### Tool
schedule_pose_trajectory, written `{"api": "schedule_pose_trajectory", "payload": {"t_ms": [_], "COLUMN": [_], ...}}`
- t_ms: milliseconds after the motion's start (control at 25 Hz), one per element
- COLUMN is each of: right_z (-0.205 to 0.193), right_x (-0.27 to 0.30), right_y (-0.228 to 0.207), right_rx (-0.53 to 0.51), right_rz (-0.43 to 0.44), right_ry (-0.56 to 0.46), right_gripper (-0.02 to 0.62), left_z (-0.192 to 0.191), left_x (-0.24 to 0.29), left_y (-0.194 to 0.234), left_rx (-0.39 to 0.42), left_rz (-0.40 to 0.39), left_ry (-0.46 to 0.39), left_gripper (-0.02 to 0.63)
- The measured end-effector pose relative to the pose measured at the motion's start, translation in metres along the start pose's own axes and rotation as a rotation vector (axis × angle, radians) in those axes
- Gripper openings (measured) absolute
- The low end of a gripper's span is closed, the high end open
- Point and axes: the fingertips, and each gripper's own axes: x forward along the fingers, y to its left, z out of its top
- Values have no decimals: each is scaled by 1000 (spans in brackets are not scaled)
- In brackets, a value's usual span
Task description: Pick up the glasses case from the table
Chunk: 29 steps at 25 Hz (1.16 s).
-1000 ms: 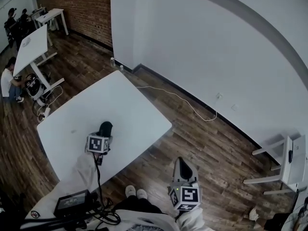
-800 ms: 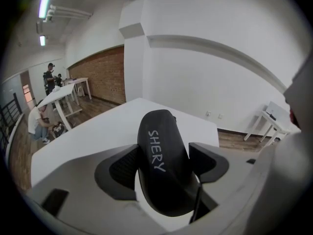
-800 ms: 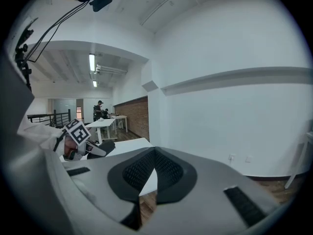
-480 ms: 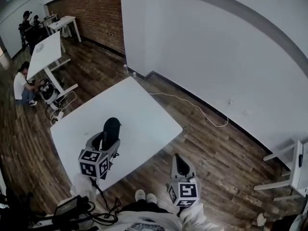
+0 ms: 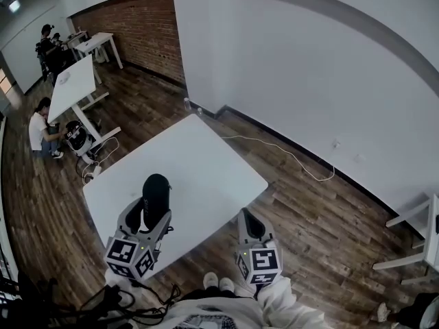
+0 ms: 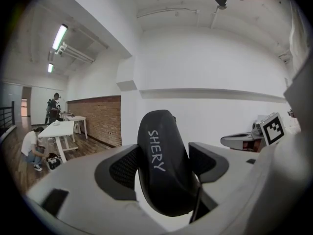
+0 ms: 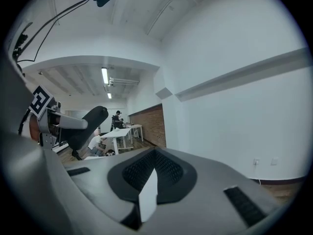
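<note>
The black glasses case (image 5: pixel 155 192) is held clear above the white table (image 5: pixel 206 157), standing on end between the jaws of my left gripper (image 5: pixel 151 214). In the left gripper view the case (image 6: pixel 159 141), printed with white letters, fills the gap and both pads of the left gripper (image 6: pixel 166 164) press on its sides. My right gripper (image 5: pixel 251 227) hovers off the table's near right corner, above the wooden floor. Its jaws (image 7: pixel 152 174) stand together with nothing between them. The lifted case (image 7: pixel 89 123) also shows at the left of the right gripper view.
A white wall runs behind the table, with a thin cable (image 5: pixel 291 155) lying on the wood floor. More white tables (image 5: pixel 72 82) and a seated person (image 5: pixel 40 130) are at the far left by a brick wall (image 5: pixel 140 27). White furniture (image 5: pixel 429 235) stands at the right edge.
My left gripper has risen from the tabletop with the glasses case in it and tilted up. The right gripper shifted a little toward the table corner.
</note>
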Motion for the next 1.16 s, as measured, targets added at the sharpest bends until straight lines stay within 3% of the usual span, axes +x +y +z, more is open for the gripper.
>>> {"api": "schedule_pose_trajectory", "payload": {"t_ms": [240,1160], "right_z": [13,17], "right_x": [1,-7], "right_y": [21,30], "right_rx": [-60,-78], "right_rz": [44,61], "right_ry": [-31,-30], "right_gripper": [3,3], "left_z": [-4,-3], "left_x": [-8,-15], "left_y": [5,13], "left_rx": [20,18], "left_rz": [14,39], "left_ry": [8,9], "left_gripper": [336,337]}}
